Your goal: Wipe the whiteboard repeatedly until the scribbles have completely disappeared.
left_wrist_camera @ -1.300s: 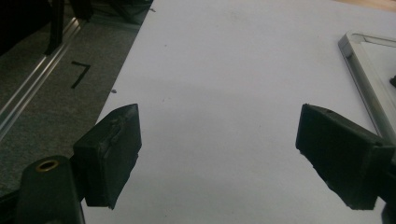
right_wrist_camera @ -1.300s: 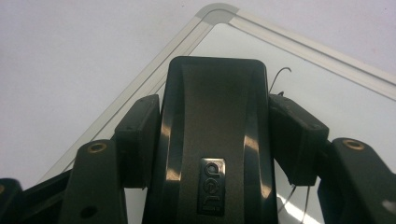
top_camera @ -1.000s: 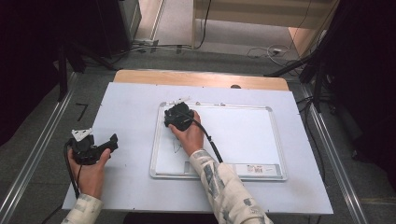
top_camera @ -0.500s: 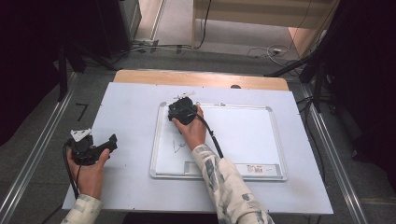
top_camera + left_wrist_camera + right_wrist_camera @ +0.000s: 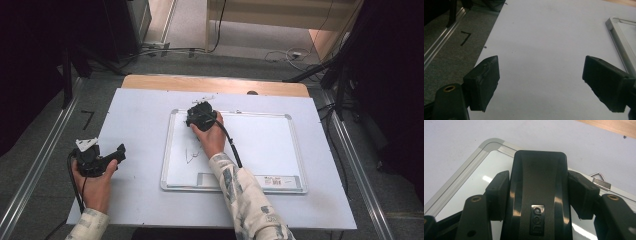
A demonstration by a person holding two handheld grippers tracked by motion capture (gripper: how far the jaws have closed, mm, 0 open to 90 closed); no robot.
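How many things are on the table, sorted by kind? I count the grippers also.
Whiteboard: 1
Black eraser, clamped in the right gripper: 1
Grippers, right gripper and the open left gripper: 2
Total: 4

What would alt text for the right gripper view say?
The right hand-held gripper clamps a black eraser block between its two black jaws, above the corner of a whiteboard lying on a white table.
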